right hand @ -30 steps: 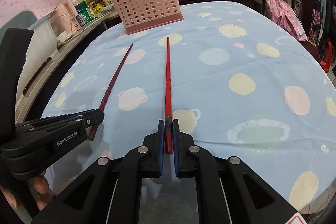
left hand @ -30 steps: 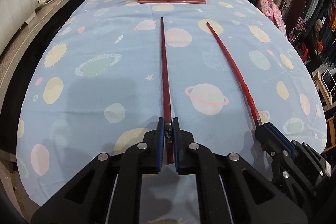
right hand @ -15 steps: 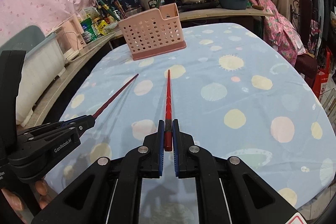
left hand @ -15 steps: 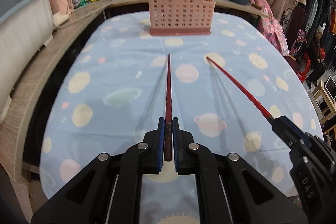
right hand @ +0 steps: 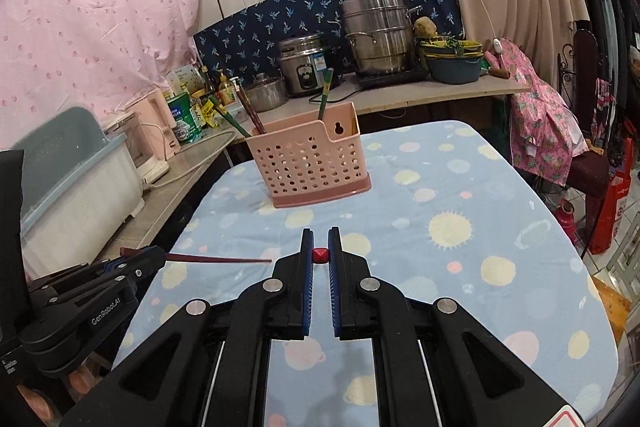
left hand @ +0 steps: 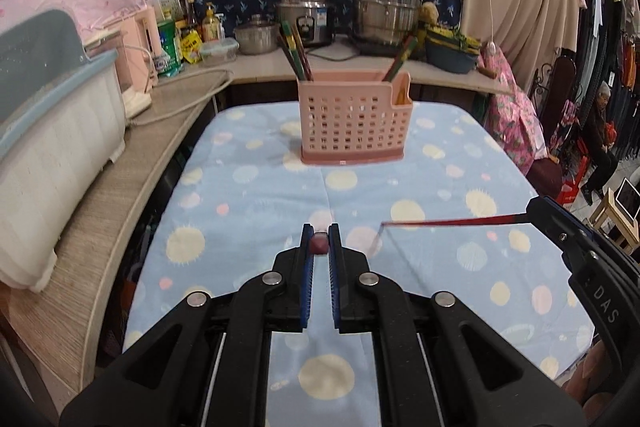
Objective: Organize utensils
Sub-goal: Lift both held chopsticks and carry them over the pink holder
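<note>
My left gripper [left hand: 319, 243] was clenched on a dark red chopstick [left hand: 319, 245] — from its own camera I saw only the butt end, pinched between the blue pads and pointing straight away toward twelve o'clock. In the right wrist view that same stick ran sideways out of the left gripper at nine o'clock, raised above the cloth. My right gripper [right hand: 319, 254] was likewise grasping a bright red chopstick [right hand: 319, 255], again seen end-on; in the left wrist view its shaft stretched in from three o'clock, clear of the table. The pink utensil basket [left hand: 354, 119] stood upright at twelve o'clock on the blue planet-print tablecloth [left hand: 248, 211], well apart from both grippers — a few chopsticks already leaned inside it. Behind it, on the counter [right hand: 440, 93], stood steel pots and a rice cooker [right hand: 303, 69].
</note>
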`<state>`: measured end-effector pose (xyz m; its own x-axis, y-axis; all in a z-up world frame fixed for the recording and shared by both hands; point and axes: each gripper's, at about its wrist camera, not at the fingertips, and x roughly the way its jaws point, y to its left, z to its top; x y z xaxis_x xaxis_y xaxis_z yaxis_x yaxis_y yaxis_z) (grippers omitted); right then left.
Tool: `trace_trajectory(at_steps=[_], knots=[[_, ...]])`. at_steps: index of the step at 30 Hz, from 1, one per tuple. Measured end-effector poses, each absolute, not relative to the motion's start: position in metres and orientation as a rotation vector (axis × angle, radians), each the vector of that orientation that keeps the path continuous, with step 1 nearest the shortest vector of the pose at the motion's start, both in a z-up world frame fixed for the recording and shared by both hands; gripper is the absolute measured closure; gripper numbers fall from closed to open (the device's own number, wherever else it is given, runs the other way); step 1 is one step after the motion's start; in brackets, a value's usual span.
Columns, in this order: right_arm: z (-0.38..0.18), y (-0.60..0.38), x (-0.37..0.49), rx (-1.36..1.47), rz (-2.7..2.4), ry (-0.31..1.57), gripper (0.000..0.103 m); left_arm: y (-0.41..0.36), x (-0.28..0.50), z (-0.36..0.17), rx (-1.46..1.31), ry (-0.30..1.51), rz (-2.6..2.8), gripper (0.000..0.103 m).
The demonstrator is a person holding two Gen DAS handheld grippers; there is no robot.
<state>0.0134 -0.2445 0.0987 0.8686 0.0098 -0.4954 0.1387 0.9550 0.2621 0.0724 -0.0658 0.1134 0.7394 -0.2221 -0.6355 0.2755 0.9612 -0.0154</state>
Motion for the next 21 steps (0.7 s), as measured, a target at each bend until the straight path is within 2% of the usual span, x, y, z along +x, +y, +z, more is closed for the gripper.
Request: trace_trajectory(at_steps=[21], knots=[[0.177, -0.265, 0.09, 0.316, -0.015, 0.414, 0.096, -0.059, 0.164, 0.191, -0.036, 0.627, -0.323, 0.096]])
